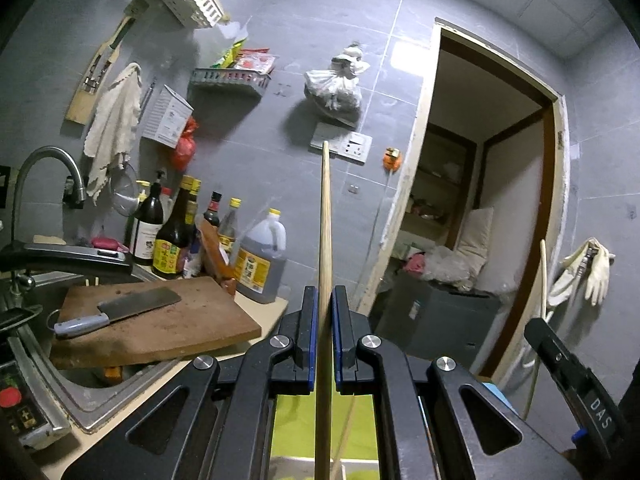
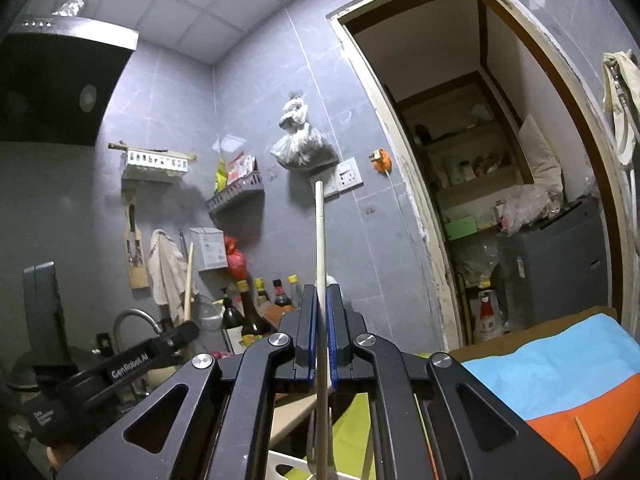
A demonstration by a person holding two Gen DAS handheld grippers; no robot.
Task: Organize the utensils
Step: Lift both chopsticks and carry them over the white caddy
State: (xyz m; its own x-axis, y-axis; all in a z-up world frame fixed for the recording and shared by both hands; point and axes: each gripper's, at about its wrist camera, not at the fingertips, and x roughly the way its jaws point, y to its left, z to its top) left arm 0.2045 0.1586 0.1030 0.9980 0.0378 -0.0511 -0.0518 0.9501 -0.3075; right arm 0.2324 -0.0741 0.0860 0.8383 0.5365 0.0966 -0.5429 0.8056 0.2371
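Observation:
My left gripper [image 1: 324,300] is shut on a long wooden chopstick [image 1: 325,220], which stands upright between the blue pads and points up toward the wall socket. My right gripper [image 2: 321,298] is shut on a pale utensil handle [image 2: 319,240], also held upright; its lower end runs down out of view below the jaws. The right gripper shows at the right edge of the left wrist view [image 1: 568,364], with a thin stick [image 1: 543,276] rising from it. The left gripper shows at the lower left of the right wrist view [image 2: 132,360].
A cutting board [image 1: 160,324] with a cleaver [image 1: 120,308] bridges the sink [image 1: 80,384] at left. Sauce bottles [image 1: 176,236] stand behind it. Wall racks [image 1: 228,80] hang above. An open doorway [image 1: 480,200] is at right. A blue-orange cloth [image 2: 560,380] and another chopstick [image 2: 586,444] lie lower right.

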